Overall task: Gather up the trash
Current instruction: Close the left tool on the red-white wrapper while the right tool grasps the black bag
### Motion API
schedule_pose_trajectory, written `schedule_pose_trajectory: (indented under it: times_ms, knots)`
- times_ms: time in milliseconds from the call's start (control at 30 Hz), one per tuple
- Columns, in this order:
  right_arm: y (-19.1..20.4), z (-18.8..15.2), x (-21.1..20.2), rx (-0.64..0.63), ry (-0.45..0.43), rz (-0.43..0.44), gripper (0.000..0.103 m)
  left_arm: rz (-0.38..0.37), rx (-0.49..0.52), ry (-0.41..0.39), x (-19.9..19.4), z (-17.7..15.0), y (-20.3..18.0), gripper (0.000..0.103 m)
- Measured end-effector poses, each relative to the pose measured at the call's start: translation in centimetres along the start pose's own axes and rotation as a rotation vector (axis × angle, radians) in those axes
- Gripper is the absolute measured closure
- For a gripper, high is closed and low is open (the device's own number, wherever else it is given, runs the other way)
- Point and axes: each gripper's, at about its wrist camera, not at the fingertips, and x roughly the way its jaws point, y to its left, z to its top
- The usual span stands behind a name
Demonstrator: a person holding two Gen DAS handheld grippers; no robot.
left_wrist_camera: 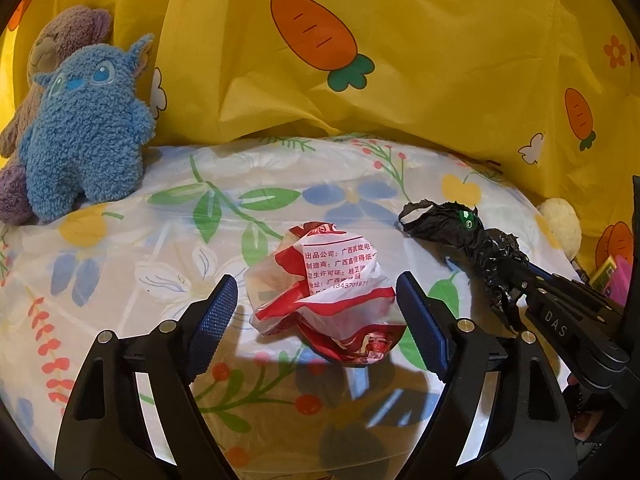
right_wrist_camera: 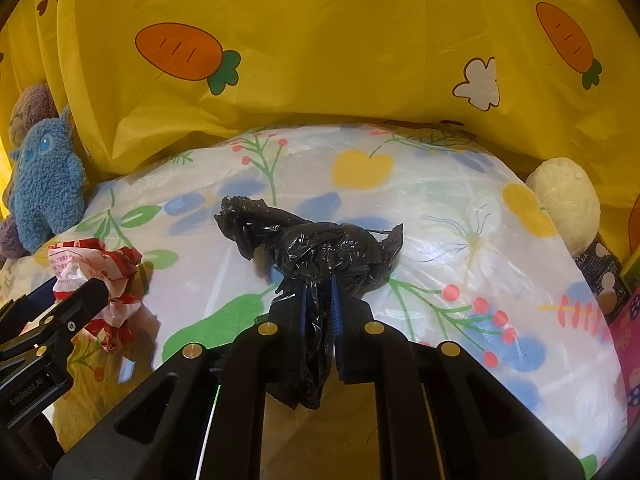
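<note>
The crumpled red-and-white plastic wrapper [left_wrist_camera: 324, 292] lies on the floral plastic-covered tabletop [left_wrist_camera: 120, 264], straight ahead at twelve o'clock from the left gripper [left_wrist_camera: 316, 320] and already between its two blue-padded fingers [left_wrist_camera: 216, 316]. Those fingers stand wide apart: the pad at three o'clock looks to be touching or just beside the wrapper's edge, while the one at nine o'clock is a little clear of it. The wad is lumpy, a little taller than wide in this view, so it has no strong long axis to line up with. The left gripper is plainly the nearer one and sits low, pointing forward along the tabletop.

The right gripper [right_wrist_camera: 320, 304] is pressed together on a crinkled black plastic bag [right_wrist_camera: 316, 240], which bunches ahead of the fingertips toward twelve o'clock and trails back between the fingers. From there the wrapper lies at about nine o'clock. Judging by this, the next move is likely a simple closing squeeze.
</note>
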Motion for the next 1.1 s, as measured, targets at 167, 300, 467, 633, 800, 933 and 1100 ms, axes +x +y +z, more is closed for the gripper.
schedule_pose_trajectory:
  times_ms: [167,300,467,633,800,933,1100]
  knots:
    - [0.2,0.1,-0.2,-0.011,-0.003,-0.001,0.091,-0.027,0.001,0.022,0.6,0.0,-0.1,0.033]
    - [0.5,0.1,-0.1,-0.024,0.005,-0.003,0.091,-0.052,-0.022,0.036,1.0,0.1,0.3,0.038]
    - [0.8,0.1,0.0,-0.040,0.009,-0.010,0.091,-0.073,-0.036,0.045,1.2,0.1,0.5,0.044]
    - [0.9,0.0,0.0,-0.048,0.013,-0.010,0.091,-0.091,-0.058,0.053,1.4,0.0,0.9,0.052]
    - [0.7,0.0,0.3,-0.036,0.030,-0.008,0.091,-0.094,-0.055,0.051,1.3,0.0,0.9,0.064]
    - [0.7,0.0,0.8,-0.038,0.057,0.001,0.091,-0.094,-0.060,0.043,1.1,-0.1,1.1,0.072]
    - [1.4,-0.2,1.5,-0.070,0.097,-0.024,0.090,-0.079,-0.060,0.026,0.6,-0.3,1.2,0.075]
